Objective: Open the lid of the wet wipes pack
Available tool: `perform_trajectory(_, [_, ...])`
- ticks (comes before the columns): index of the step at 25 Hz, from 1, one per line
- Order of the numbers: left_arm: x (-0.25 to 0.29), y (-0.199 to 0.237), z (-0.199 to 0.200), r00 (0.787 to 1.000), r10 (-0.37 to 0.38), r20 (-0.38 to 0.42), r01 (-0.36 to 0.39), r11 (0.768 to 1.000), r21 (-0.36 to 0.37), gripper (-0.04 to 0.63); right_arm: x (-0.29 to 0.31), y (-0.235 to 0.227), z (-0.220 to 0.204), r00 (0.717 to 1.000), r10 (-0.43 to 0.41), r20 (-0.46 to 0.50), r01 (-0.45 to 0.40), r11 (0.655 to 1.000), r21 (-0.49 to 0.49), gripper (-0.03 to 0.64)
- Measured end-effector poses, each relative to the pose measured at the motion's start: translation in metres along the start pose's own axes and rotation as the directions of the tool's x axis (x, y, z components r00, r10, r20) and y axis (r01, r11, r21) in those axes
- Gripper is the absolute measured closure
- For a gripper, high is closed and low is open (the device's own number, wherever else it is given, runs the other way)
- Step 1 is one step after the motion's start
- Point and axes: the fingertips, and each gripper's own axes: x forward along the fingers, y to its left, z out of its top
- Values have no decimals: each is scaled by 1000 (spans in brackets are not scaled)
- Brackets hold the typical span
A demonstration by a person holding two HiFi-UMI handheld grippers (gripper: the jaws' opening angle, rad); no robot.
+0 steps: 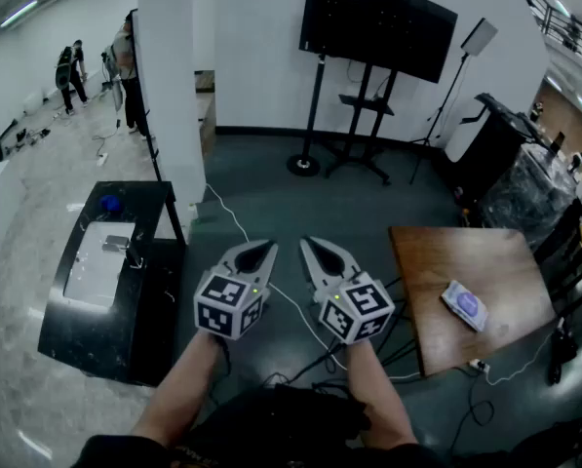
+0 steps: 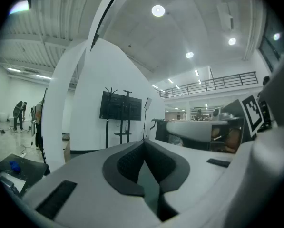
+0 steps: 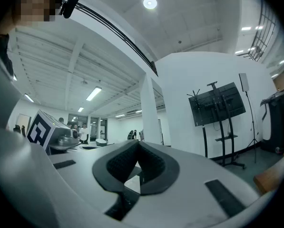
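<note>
The wet wipes pack [image 1: 464, 304] is a small white and blue packet lying flat on the wooden table [image 1: 437, 261] at the right of the head view, with its lid down. Both grippers hang in mid-air over the dark floor, left of that table and well clear of the pack. My left gripper [image 1: 254, 252] is shut with nothing in it, and its dark pads meet at the tips in the left gripper view [image 2: 144, 144]. Beside it, my right gripper [image 1: 315, 250] is also shut and empty [image 3: 138, 146]. Neither gripper view shows the pack.
A black low table [image 1: 76, 334] with a white sheet stands at the left. A white pillar [image 1: 174, 86] rises behind it. A TV on a stand [image 1: 373, 18] is at the back. Cables [image 1: 300, 320] run across the floor. Dark chairs [image 1: 573, 252] stand at the right edge. People stand far left.
</note>
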Motion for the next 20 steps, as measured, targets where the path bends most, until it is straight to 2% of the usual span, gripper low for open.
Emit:
perform_trajectory(14, [4, -4, -2, 1000, -13, -4, 13, 1000, 4, 589, 2, -3, 0, 1000, -5, 17, 4, 1000, 9, 607])
perform_trajectory(20, [12, -20, -7, 998, -63, -24, 63, 998, 9, 589, -16, -12, 1, 999, -47, 17, 47, 999, 11, 607])
